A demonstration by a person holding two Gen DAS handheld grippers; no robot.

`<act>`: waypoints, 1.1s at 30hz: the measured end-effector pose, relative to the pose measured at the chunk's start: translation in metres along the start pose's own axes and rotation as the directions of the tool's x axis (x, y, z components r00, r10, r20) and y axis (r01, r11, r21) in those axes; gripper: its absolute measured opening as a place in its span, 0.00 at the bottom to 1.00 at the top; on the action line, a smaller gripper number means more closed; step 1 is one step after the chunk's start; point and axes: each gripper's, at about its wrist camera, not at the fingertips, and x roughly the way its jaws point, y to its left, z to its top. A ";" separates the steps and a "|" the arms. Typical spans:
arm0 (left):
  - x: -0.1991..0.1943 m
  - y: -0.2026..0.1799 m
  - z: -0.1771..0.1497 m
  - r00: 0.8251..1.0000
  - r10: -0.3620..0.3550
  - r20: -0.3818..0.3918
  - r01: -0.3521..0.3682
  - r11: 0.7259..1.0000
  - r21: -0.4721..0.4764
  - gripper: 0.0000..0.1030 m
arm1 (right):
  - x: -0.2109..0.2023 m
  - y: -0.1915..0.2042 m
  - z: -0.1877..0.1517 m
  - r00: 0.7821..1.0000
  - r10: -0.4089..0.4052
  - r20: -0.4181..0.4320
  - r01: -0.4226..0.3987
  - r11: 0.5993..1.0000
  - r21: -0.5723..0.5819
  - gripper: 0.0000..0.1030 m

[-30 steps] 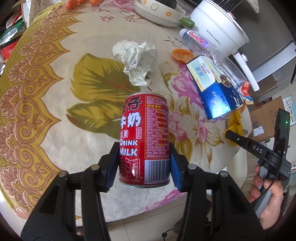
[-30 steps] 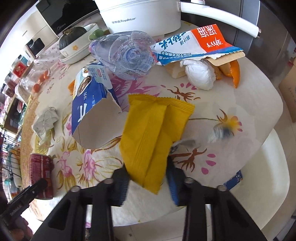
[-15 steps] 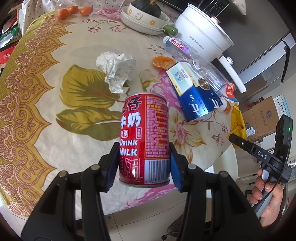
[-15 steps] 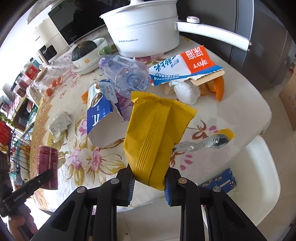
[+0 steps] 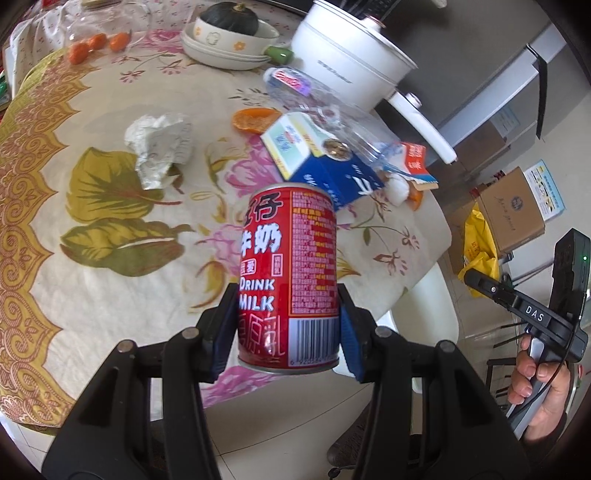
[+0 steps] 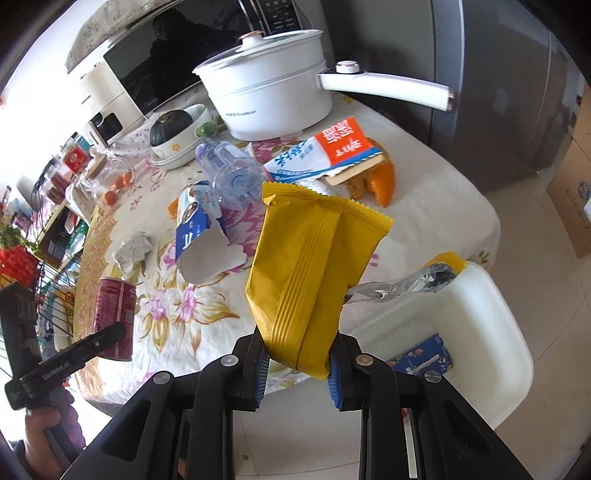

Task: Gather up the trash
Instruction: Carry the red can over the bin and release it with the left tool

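Can (image 5: 290, 277) clamped above table edge (image 5: 441, 236); wrapper (image 6: 306, 273) clamped above chair (image 6: 491, 332)

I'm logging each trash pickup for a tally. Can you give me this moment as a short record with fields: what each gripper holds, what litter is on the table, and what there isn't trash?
left gripper: jaws shut on the red milk can, clear of the table
right gripper: jaws shut on the yellow wrapper, off the table
table: floral cloth
litter on table: crumpled paper, blue carton, clear plastic bottle, orange peel
not trash: white pot, bowl with a squash
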 end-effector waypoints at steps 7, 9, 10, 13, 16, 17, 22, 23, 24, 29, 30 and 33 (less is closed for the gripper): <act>0.020 -0.047 -0.007 0.999 -0.033 -0.031 0.036 0.996 0.085 0.50 | -0.016 -0.038 -0.015 0.999 -0.035 0.002 0.035 0.999 0.027 0.26; 0.028 -0.064 -0.011 0.998 -0.040 -0.046 0.045 0.992 0.122 0.50 | -0.020 -0.052 -0.020 0.999 -0.046 0.000 0.046 0.998 0.042 0.26; 0.032 -0.071 -0.014 0.998 -0.043 -0.053 0.050 0.989 0.138 0.50 | -0.021 -0.057 -0.022 0.999 -0.053 -0.001 0.053 0.997 0.048 0.26; 0.043 -0.090 -0.019 0.996 -0.054 -0.075 0.066 0.983 0.173 0.50 | -0.024 -0.075 -0.029 0.997 -0.072 -0.008 0.073 0.995 0.064 0.26; 0.055 -0.110 -0.024 0.993 -0.063 -0.098 0.081 0.976 0.200 0.50 | -0.028 -0.094 -0.037 0.996 -0.091 -0.014 0.092 0.993 0.080 0.26; 0.058 -0.115 -0.026 0.992 -0.066 -0.104 0.086 0.974 0.207 0.50 | -0.030 -0.100 -0.040 0.995 -0.096 -0.016 0.097 0.992 0.086 0.26; 0.076 -0.148 -0.037 0.987 -0.088 -0.135 0.119 0.963 0.243 0.50 | -0.036 -0.127 -0.054 0.993 -0.118 -0.027 0.120 0.987 0.111 0.26; 0.080 -0.154 -0.039 0.986 -0.092 -0.142 0.125 0.960 0.249 0.50 | -0.037 -0.133 -0.057 0.992 -0.122 -0.031 0.124 0.985 0.117 0.26; 0.084 -0.161 -0.042 0.984 -0.096 -0.149 0.132 0.957 0.257 0.50 | -0.038 -0.137 -0.060 0.992 -0.125 -0.034 0.129 0.984 0.121 0.26; 0.105 -0.191 -0.054 0.979 -0.104 -0.176 0.154 0.942 0.298 0.50 | -0.042 -0.162 -0.073 0.988 -0.147 -0.053 0.154 0.978 0.141 0.26; 0.109 -0.196 -0.056 0.978 -0.105 -0.180 0.157 0.939 0.304 0.50 | -0.042 -0.166 -0.074 0.987 -0.150 -0.057 0.157 0.977 0.143 0.26; 0.117 -0.206 -0.060 0.976 -0.107 -0.190 0.165 0.932 0.322 0.50 | -0.041 -0.173 -0.078 0.985 -0.158 -0.068 0.167 0.975 0.147 0.26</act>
